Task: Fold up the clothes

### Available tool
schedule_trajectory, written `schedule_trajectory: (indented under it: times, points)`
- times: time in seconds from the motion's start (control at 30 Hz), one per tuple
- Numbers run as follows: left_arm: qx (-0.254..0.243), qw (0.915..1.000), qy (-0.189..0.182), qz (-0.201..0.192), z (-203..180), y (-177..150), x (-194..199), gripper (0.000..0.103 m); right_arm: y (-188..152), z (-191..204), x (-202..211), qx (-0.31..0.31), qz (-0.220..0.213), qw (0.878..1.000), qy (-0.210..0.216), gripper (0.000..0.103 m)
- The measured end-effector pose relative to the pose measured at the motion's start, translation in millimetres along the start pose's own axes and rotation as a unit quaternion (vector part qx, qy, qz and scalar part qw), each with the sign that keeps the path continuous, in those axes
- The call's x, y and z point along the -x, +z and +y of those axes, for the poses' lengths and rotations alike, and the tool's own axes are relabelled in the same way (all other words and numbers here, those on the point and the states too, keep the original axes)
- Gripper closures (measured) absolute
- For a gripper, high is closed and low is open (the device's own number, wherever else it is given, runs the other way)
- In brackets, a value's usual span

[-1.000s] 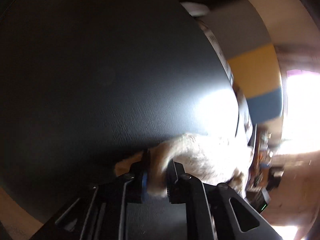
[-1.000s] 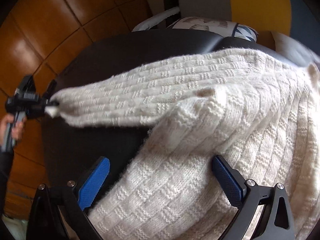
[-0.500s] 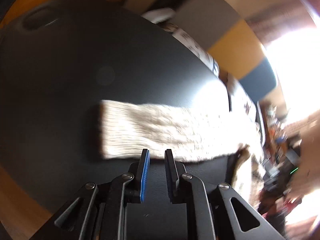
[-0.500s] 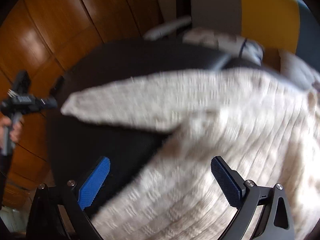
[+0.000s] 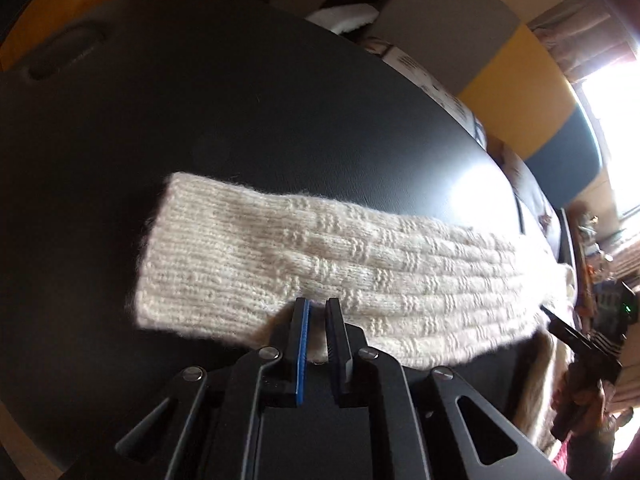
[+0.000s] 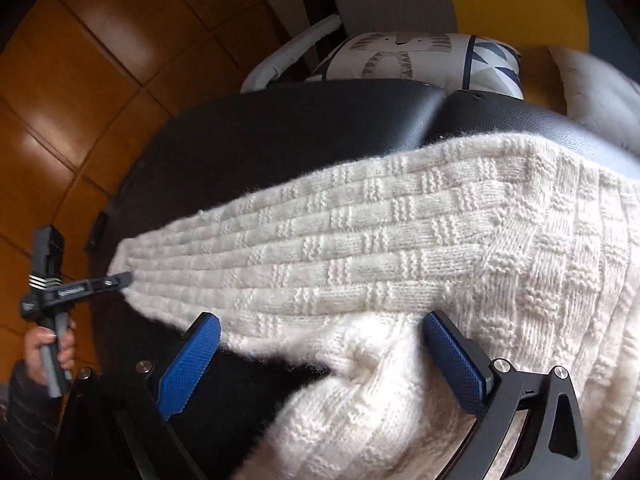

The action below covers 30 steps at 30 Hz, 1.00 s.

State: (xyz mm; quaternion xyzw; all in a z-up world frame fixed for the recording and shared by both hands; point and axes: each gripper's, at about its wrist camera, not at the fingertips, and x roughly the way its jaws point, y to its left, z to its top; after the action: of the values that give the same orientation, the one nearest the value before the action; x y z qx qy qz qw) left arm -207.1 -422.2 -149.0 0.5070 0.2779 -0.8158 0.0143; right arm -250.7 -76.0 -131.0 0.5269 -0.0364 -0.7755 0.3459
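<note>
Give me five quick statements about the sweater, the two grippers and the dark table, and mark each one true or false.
1. The sweater is cream and knitted. True.
2. Its sleeve is rolled into a ball. False: it lies stretched out flat on the dark table.
3. The right gripper is clamped shut. False: its jaws stand wide apart over the sweater.
4. The left gripper has its jaws nearly together, with only a narrow gap. True.
5. The floor is grey carpet. False: it is glossy orange-brown tile.
</note>
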Motion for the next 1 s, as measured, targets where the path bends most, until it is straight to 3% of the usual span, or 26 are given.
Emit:
schedule_trajectory:
  times: [0.1, 0.23, 0.3, 0.4, 0.57, 0.63, 0.7, 0.77, 0.8, 0.87, 1.0]
  points:
    - [-0.002, 0.9998, -0.009, -0.016, -9.4, 3.8, 9.8, 0.090, 0.5, -1.6, 8.7, -0.011, -0.007, 1.000, 0.022, 0.000]
    - [-0.004, 0.9990, -0.021, -0.038, -21.8, 8.8, 22.8, 0.089, -17.6, -5.3, 51.2, -0.030, -0.045, 0.997, 0.063, 0.000]
    - [-0.031, 0.9956, -0.087, -0.016, -53.7, -7.4, 20.7, 0.088, -35.6, -6.4, 73.8, -0.033, -0.056, 0.995, 0.076, 0.000]
    - [-0.073, 0.9815, -0.172, 0.038, -105.9, -37.0, 7.3, 0.085, -65.6, -7.4, 102.6, -0.028, -0.056, 0.995, 0.080, 0.000]
    - [-0.123, 0.9655, -0.204, 0.105, -182.9, -72.2, -39.3, 0.081, -118.8, -8.2, 124.3, 0.001, -0.021, 0.999, 0.038, 0.000]
    - [-0.137, 0.9642, -0.192, 0.121, -210.0, -86.3, -59.8, 0.075, -132.2, -13.3, 129.1, 0.008, -0.018, 0.999, 0.027, 0.000]
    - [-0.162, 0.9701, -0.136, 0.120, -226.5, -98.3, -77.9, 0.075, -142.5, -19.8, 131.7, 0.012, -0.017, 1.000, 0.020, 0.000]
    - [-0.174, 0.9745, -0.094, 0.105, -230.0, -104.2, -84.2, 0.082, -147.2, -28.1, 129.0, 0.008, -0.016, 1.000, 0.025, 0.000]
    - [-0.182, 0.9766, -0.067, 0.094, -230.6, -105.5, -83.2, 0.095, -149.0, -32.6, 125.0, 0.003, -0.012, 0.999, 0.030, 0.000]
    - [-0.192, 0.9780, -0.021, 0.078, -231.7, -106.6, -80.4, 0.097, -153.6, -39.9, 113.8, -0.001, -0.006, 1.000, 0.024, 0.000]
    - [-0.191, 0.9786, 0.007, 0.077, -235.9, -112.2, -70.1, 0.096, -158.1, -46.9, 125.8, -0.007, -0.040, 0.998, 0.039, 0.000]
